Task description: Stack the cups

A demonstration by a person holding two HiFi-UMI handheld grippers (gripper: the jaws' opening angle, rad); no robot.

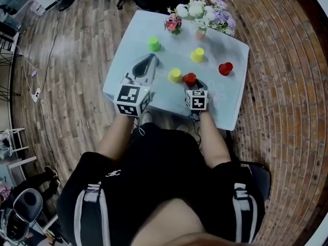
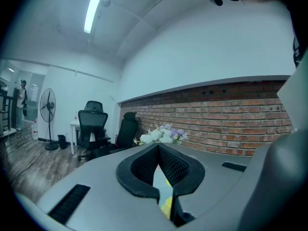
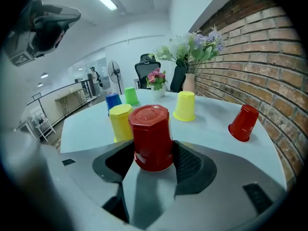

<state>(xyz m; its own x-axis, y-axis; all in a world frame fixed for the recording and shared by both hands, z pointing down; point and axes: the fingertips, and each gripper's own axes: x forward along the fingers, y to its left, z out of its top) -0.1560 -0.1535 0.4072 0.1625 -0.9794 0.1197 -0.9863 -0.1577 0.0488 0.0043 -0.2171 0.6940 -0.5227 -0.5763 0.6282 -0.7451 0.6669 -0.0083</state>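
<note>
The person stands at the near edge of a pale surface with a gripper in each hand. The right gripper is clamped on a red cup. The cup is upside down, with a black pad pressed against each side, and sits close to the near edge. Whether its rim touches the surface I can't tell.

Just beside it, on its left and a little further in, a yellow cup stands upside down. A second yellow cup stands further back, around the middle of the surface. Another red cup stands apart, toward the right edge. A green cup and a blue cup stand close together toward the far left corner.

Along the far edge are a vase of pale flowers and a small pot of pink flowers.

The left gripper is clenched with its tips meeting and nothing between them. It hangs over the left part of the surface and points nearly level toward the far edge.
</note>
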